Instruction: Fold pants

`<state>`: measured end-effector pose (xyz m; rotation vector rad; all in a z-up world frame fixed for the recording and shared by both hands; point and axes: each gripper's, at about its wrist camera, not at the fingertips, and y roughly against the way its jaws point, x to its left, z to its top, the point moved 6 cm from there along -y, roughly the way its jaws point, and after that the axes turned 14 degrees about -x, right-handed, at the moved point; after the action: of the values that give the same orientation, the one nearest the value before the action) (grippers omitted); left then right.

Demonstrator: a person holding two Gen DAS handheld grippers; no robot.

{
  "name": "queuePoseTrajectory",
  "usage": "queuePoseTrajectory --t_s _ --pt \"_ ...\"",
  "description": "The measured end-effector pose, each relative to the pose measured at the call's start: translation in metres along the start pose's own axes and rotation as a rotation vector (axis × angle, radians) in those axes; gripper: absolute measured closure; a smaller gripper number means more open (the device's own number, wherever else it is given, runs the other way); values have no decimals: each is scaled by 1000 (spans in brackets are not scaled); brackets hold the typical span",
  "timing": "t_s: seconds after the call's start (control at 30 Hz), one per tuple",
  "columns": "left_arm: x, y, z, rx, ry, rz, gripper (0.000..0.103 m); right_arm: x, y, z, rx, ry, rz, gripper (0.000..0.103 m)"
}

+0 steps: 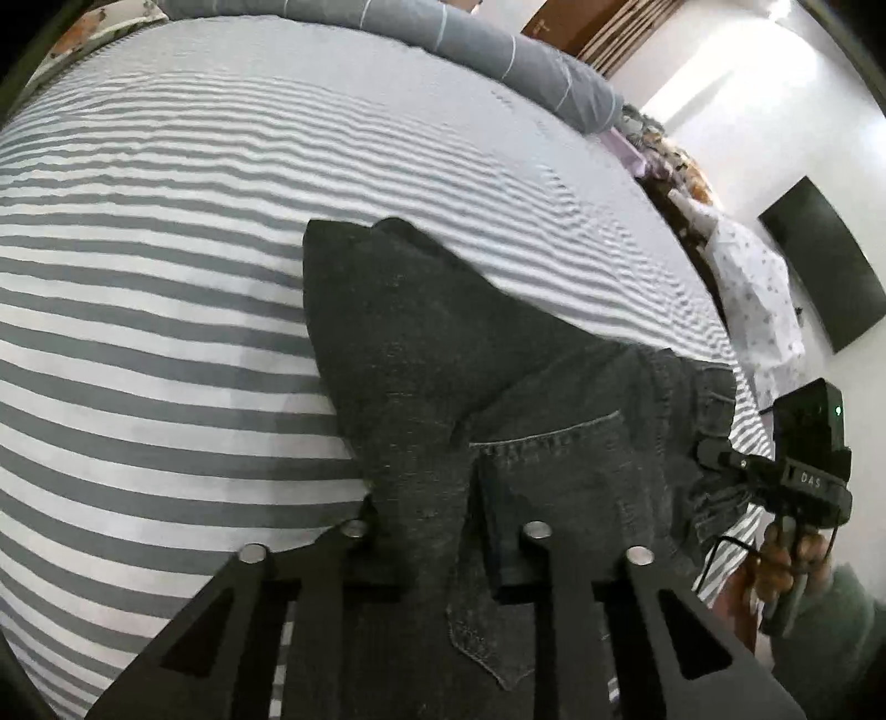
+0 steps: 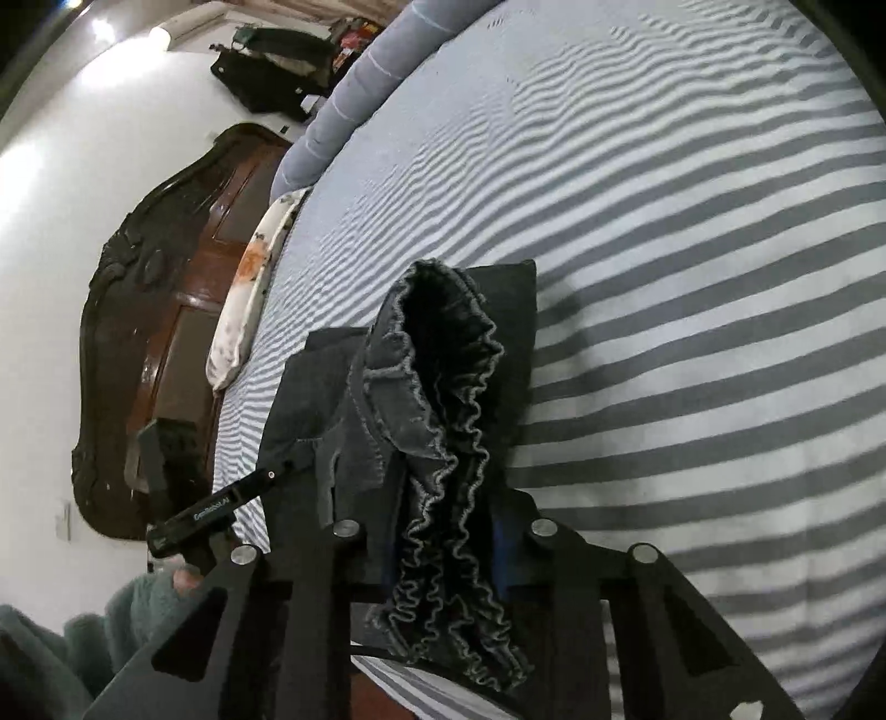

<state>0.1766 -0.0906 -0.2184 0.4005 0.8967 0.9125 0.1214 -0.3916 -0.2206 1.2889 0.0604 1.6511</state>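
Note:
Dark grey denim pants [image 1: 432, 343] lie folded along their length on the striped bed, legs pointing away. In the left wrist view my left gripper [image 1: 443, 548] is shut on a fold of the denim just beside the back pocket [image 1: 554, 465]. To the right, my right gripper [image 1: 711, 457] bites the waistband end. In the right wrist view the ruffled elastic waistband [image 2: 443, 387] runs bunched between the fingers of my right gripper [image 2: 446, 554], which is shut on it. My left gripper [image 2: 293, 462] shows at the left, clamped on the pants' edge.
The grey-and-white striped sheet [image 1: 166, 332] covers the whole bed. A rolled grey quilt [image 1: 498, 50] lies along the far edge. A dark wooden headboard [image 2: 166, 277] and a patterned pillow [image 2: 249, 288] stand to one side. A person's hand [image 1: 786, 559] and green sleeve [image 2: 55, 653] hold the grippers.

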Motion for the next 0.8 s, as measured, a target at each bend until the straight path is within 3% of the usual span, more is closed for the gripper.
queuePoseTrajectory --t_s 0.2,0.33,0.6,0.8 --pt "-13 17 10 -47 -61 -19 89 30 7 8 -26 34 -46 82" --pt "-15 32 34 -99 -84 -29 90 56 0 19 -23 83 -43 83" --pt "19 36 96 -161 -127 52 91 96 -61 56 -31 113 0 83" --pt "57 15 119 -143 -131 114 90 102 -117 77 -11 125 -10 83"
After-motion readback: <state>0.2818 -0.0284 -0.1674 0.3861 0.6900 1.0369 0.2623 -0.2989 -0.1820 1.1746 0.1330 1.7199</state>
